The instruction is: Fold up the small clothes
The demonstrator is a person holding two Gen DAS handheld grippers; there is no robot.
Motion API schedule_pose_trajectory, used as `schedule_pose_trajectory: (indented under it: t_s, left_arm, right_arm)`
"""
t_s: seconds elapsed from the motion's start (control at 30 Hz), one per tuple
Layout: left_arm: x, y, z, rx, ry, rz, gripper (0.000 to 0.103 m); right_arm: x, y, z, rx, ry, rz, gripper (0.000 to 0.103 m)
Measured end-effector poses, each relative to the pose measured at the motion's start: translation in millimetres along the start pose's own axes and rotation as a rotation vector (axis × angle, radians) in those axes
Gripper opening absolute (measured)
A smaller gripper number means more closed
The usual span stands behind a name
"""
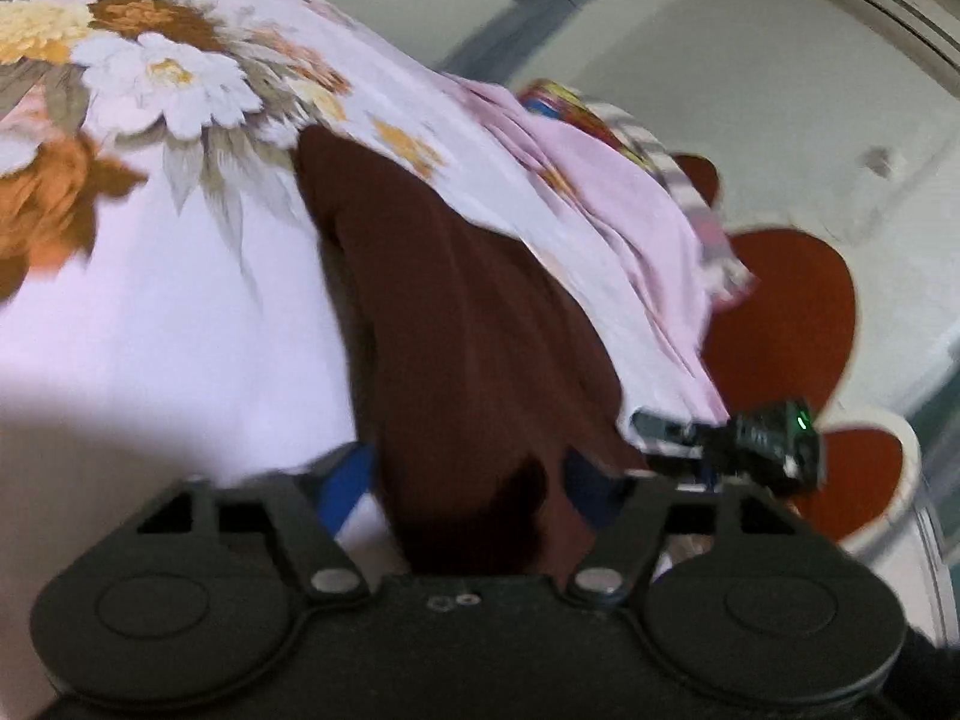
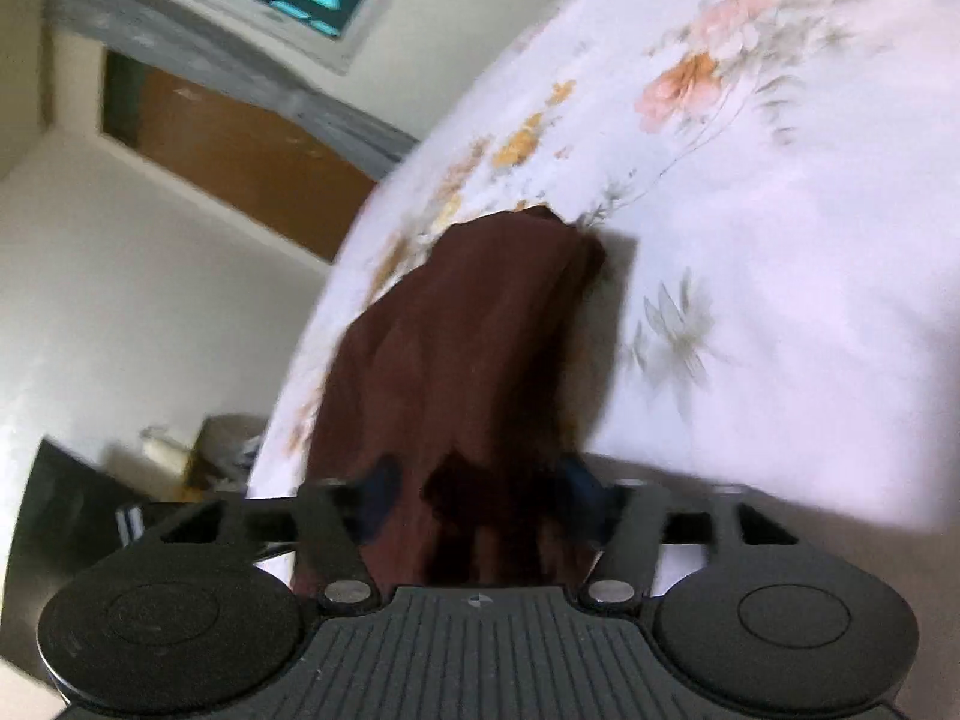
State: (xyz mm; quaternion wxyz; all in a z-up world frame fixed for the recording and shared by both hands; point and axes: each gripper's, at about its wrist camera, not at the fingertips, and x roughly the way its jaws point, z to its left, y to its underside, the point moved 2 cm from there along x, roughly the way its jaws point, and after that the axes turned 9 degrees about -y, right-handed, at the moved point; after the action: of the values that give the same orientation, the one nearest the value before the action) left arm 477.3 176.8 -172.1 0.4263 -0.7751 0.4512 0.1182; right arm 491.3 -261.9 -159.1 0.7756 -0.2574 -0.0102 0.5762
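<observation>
Release step: both tongs, left (image 1: 462,474) and right (image 2: 477,489), are standing spread, pads clear of the maroon garment (image 1: 456,312) lying on the floral bed (image 1: 150,312). Next: re-grasping an edge for folding.

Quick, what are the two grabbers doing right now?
Left gripper: open, dark red cloth lying loose between its fingers.
Right gripper: open, same cloth between its fingers.
</observation>
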Motion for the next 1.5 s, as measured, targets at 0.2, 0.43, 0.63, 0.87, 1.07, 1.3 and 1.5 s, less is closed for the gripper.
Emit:
schedule_pose_trajectory:
  t_s: [0.2,0.43,0.63,0.87,1.07,1.3,1.5]
  left_arm:
    - [32,6,-17,-0.062,0.005,0.089,0.015]
    - [0,20,-21,-0.093,0.092,0.097,0.023]
    - [-19,52,8,-0.230,-0.002,0.089,0.043]
    - [-86,88,-57,0.005,-0.403,-0.144,0.079]
    - [-145,124,-160,0.157,-0.640,-0.269,0.088]
    - [-214,171,-250,0.226,-0.698,-0.401,0.093]
    - [-246,217,-293,0.254,-0.649,-0.429,0.093]
  right_arm:
    - [31,20,19,-0.052,0.027,0.075,0.035]
    - [7,37,45,-0.031,-0.022,0.098,0.023]
    - [2,59,25,-0.009,0.106,0.085,0.053]
    - [-51,106,85,-0.158,0.208,-0.028,0.074]
    - [-96,159,189,-0.324,0.350,-0.155,0.103]
    - [-115,246,301,-0.603,0.506,-0.220,0.103]
    - [-132,296,353,-0.687,0.532,-0.286,0.103]
